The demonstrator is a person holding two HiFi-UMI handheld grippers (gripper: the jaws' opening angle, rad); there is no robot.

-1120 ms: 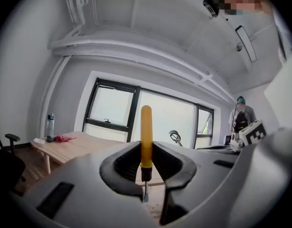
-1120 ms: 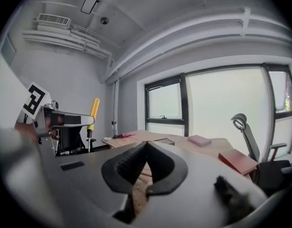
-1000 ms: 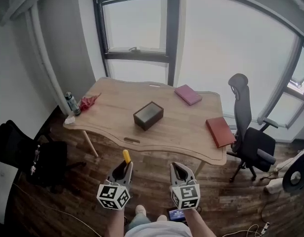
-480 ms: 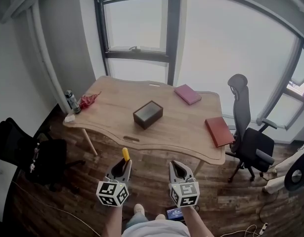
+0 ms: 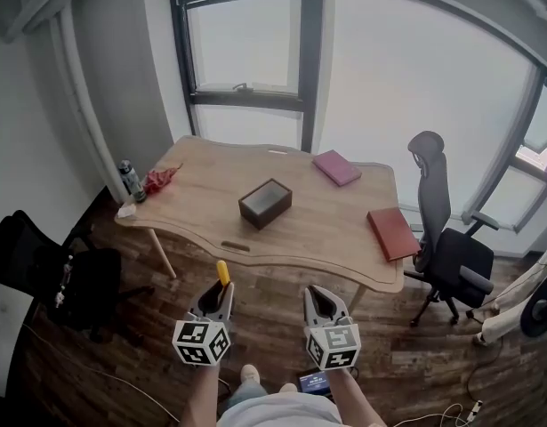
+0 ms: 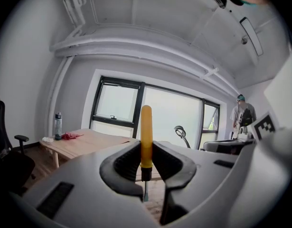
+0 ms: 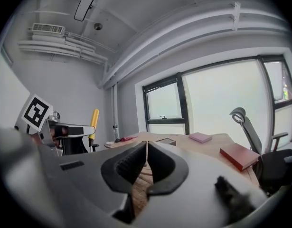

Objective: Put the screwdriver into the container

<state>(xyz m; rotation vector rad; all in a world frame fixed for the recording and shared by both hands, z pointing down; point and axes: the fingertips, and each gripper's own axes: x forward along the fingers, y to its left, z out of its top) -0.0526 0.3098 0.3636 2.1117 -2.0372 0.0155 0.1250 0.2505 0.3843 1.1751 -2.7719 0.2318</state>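
The wooden surface is carrying a dark open container near its middle, a pink book toward the window, a red book at its right edge, and a bottle beside a red cloth at its left end.

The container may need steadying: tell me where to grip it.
Probably pinch its near wall from above, one jaw inside, one outside: the container looks open-topped and too wide to span. Use the right tongs, empty; the left tongs hold the screwdriver.

table: pale wood, smooth, matt
screwdriver: glossy yellow plastic handle, metal shaft
floor: dark wood planks
left gripper: matt grey plastic, ribbed pads
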